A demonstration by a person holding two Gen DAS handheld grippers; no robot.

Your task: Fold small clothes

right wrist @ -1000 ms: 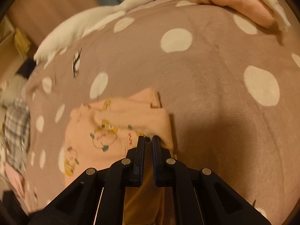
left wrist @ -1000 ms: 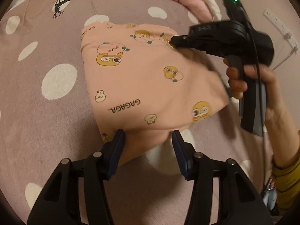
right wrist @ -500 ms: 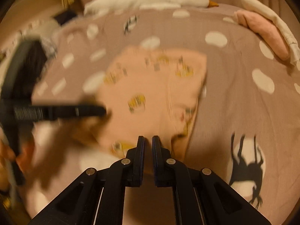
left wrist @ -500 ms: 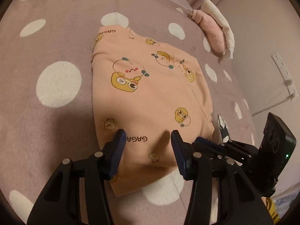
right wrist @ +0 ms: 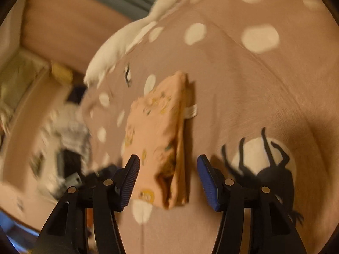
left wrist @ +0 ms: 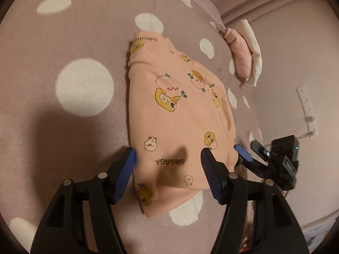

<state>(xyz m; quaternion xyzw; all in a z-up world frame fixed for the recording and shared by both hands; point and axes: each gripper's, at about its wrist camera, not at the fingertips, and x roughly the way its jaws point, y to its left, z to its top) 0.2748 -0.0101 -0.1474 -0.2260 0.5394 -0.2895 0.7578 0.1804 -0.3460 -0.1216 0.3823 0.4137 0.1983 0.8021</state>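
A small pink garment [left wrist: 175, 114] with yellow duck prints and "GAGAGA" lettering lies folded flat on the mauve polka-dot bedspread [left wrist: 53, 42]. My left gripper [left wrist: 168, 158] is open, its blue-padded jaws straddling the garment's near end just above it. My right gripper [right wrist: 168, 166] is open too, jaws on either side of the garment's folded edge [right wrist: 161, 139], where stacked layers show. In the left wrist view the right gripper [left wrist: 247, 154] sits by the garment's right near corner.
A folded pink and cream cloth pile [left wrist: 245, 53] lies at the bed's far right. A white goose plush [right wrist: 131, 42] lies along the far edge. A wall socket strip [left wrist: 307, 110] is on the right wall. Cluttered floor and furniture [right wrist: 63, 137] show blurred beyond the bed's left side.
My right gripper has let go of the garment and opened; it was shut earlier. The garment now lies folded. Both grippers have shifted to its near end.
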